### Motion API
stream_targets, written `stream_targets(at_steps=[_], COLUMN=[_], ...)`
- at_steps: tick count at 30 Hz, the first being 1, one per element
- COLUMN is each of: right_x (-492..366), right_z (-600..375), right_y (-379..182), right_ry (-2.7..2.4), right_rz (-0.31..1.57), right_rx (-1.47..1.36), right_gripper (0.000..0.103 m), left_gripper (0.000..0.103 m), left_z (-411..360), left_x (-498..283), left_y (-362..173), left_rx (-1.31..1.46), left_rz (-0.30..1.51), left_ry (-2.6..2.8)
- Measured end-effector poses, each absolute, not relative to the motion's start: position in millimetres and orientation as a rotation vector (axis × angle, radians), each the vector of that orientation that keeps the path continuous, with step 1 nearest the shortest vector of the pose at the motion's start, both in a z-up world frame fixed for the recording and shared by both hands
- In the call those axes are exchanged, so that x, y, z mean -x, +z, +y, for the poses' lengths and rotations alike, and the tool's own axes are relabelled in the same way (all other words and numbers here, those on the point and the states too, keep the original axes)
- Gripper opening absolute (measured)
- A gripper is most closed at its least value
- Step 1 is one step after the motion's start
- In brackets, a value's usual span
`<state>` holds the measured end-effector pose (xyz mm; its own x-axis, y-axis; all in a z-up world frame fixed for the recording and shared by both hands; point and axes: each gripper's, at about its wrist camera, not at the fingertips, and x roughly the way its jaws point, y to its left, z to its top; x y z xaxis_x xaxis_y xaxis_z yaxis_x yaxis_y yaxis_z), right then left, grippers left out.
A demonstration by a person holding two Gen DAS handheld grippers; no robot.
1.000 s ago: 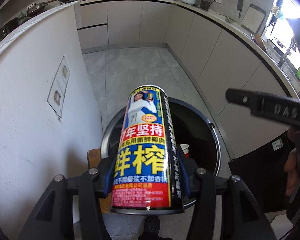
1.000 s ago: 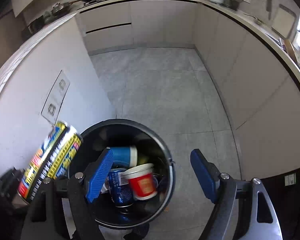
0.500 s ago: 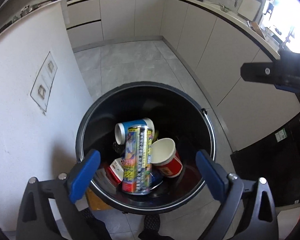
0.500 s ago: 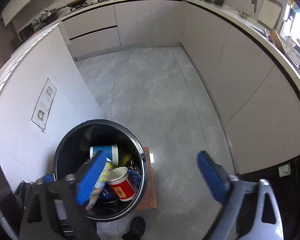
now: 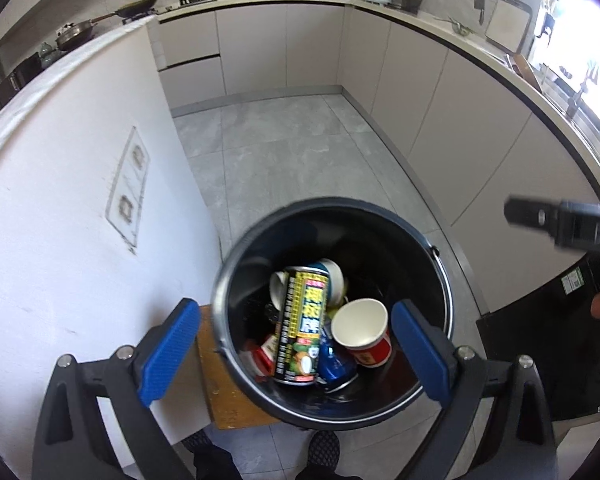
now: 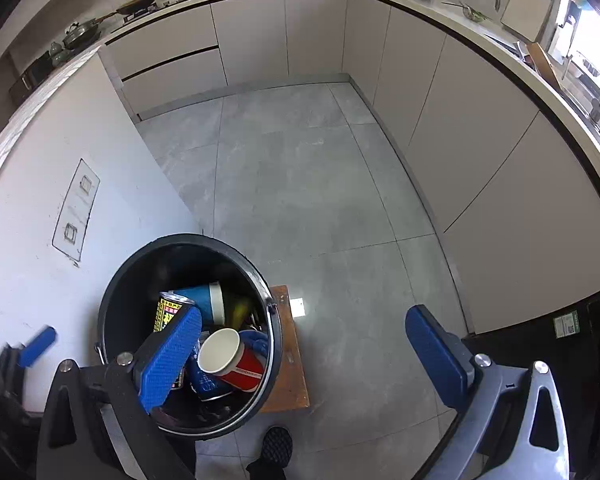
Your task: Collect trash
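Already binned: tall printed drink can [image 5: 300, 326] lies inside round black bin [image 5: 440, 264] below left gripper [image 5: 294, 354], whose ridged blue pads stand spread, empty; red paper cup [image 5: 364, 334] beside it. Right gripper [image 6: 302, 358] spread too, nothing between, bin at its left pad. No loose trash visible

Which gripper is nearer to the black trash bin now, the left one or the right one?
Left. The left gripper hangs open directly above the black trash bin; the right gripper, open too, is off to its side, mostly over the floor.
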<state>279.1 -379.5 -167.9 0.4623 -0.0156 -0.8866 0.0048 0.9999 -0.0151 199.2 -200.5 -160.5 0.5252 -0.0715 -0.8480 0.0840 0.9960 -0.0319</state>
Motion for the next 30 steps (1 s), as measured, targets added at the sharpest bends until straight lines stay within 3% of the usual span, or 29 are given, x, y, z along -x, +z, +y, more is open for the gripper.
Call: stream_targets(at_steps=[16,30], right_x=[-214,-88], right_z=[-347,-307], right_y=[-109,-30], right_ry=[0.063,0.118], right_rz=[1.017,0.902], right_rx=[0.116,0.115], right_gripper=[0.103,0.103], left_gripper=[0.1,0.1], left_z=[-168,-128], left_x=[-155,-35], left_y=[-69,1], left_rx=[0.037,0.05], left_rz=[0.913,0.771], left_ry=[-0.09,-0.037])
